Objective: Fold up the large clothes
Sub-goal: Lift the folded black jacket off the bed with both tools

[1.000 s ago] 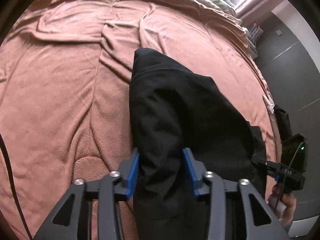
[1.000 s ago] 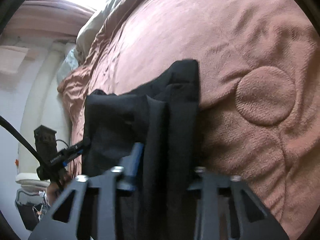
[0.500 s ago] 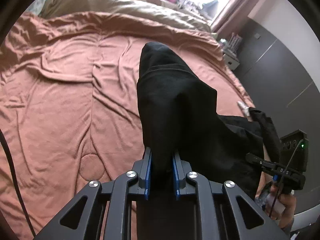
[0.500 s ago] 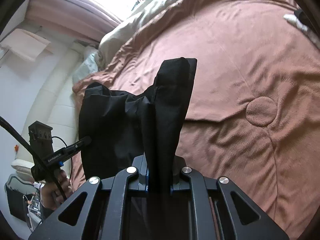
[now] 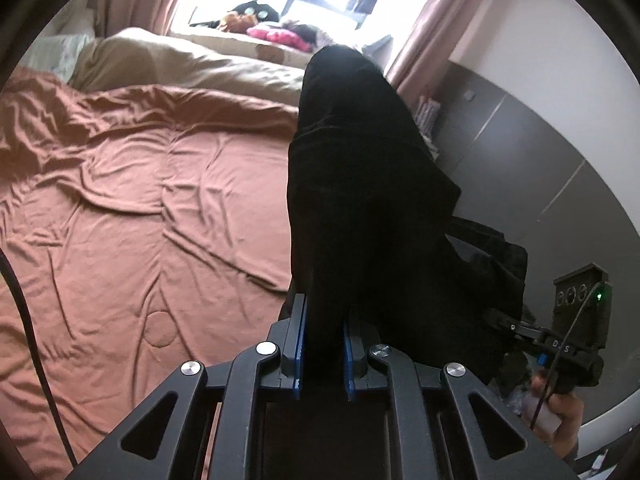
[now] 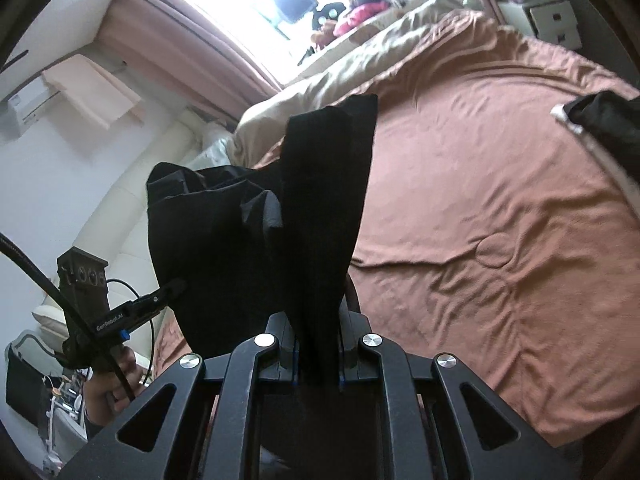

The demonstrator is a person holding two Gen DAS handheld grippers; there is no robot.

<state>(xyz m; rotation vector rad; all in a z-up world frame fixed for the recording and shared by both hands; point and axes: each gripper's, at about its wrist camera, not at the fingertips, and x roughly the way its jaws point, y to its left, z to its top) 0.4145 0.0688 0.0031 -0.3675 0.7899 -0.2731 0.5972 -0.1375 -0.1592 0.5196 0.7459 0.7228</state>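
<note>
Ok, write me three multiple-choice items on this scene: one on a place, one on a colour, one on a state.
1. Where is the black garment?
A. Flat on the bed
B. Lifted above the blanket
C. On the windowsill

2. What colour is the blanket?
A. Rust brown
B. White
C. Green

3. How do the left tongs stand?
A. Wide open, empty
B. Out of view
C. Closing on the garment

Answers:
1 B, the cloth hangs from both tongs, with the bed behind it.
2 A, rust brown fabric covers the bed in both views.
3 C, black cloth fills the gap between the blue pads; the right tongs pinch it too.
</note>
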